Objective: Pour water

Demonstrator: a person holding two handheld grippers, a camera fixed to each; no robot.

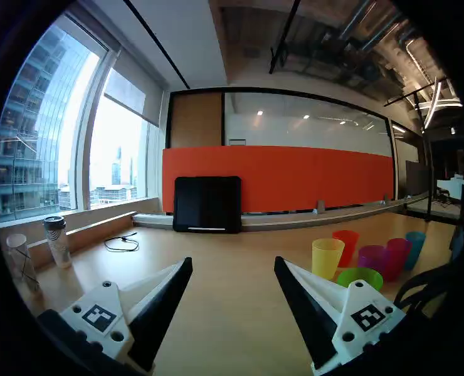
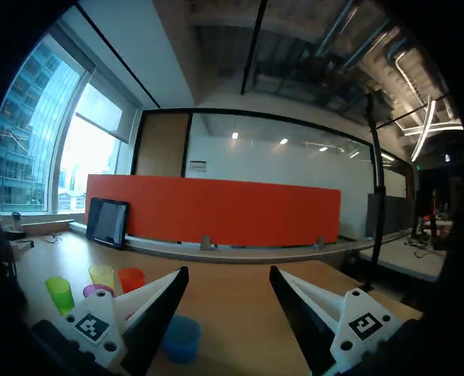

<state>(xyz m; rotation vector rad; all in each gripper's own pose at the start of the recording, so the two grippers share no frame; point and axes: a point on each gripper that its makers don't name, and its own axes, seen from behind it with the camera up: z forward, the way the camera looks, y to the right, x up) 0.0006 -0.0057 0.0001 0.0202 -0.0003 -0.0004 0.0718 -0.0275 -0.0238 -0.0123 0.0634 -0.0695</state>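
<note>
Left gripper (image 1: 232,266): fingers were spread wide apart with nothing between them, held above a wooden table (image 1: 232,326).

Ahead and to the right of that gripper, a group of plastic cups stood upright and close together on the table:
- The yellow cup (image 1: 327,257) was nearest the right finger.
- The red cup (image 1: 346,244) was just behind the yellow one.
- The purple cup (image 1: 373,255) and the pink cup (image 1: 396,257) stood side by side.
- The blue cup (image 1: 414,247) was farthest right.
- The green cup (image 1: 359,277) was at the front of the group.

It could not be told whether any cup held water.

At the far edge of the table, a black tablet (image 1: 207,203) leaned against an orange partition (image 1: 282,178). To the left, near the window (image 1: 44,144), a lidded paper cup (image 1: 58,241) and a clear cup (image 1: 20,260) stood well apart from the coloured group. A thin cable (image 1: 122,243) lay on the table between the paper cup and the tablet.

Right gripper (image 2: 228,276): fingers were likewise parted and gripped nothing.

In the right gripper view, the blue cup sat low on the table just beside the left-hand finger. The green, yellow, purple and red cups showed farther off on the left. The tablet and partition appeared beyond them.
</note>
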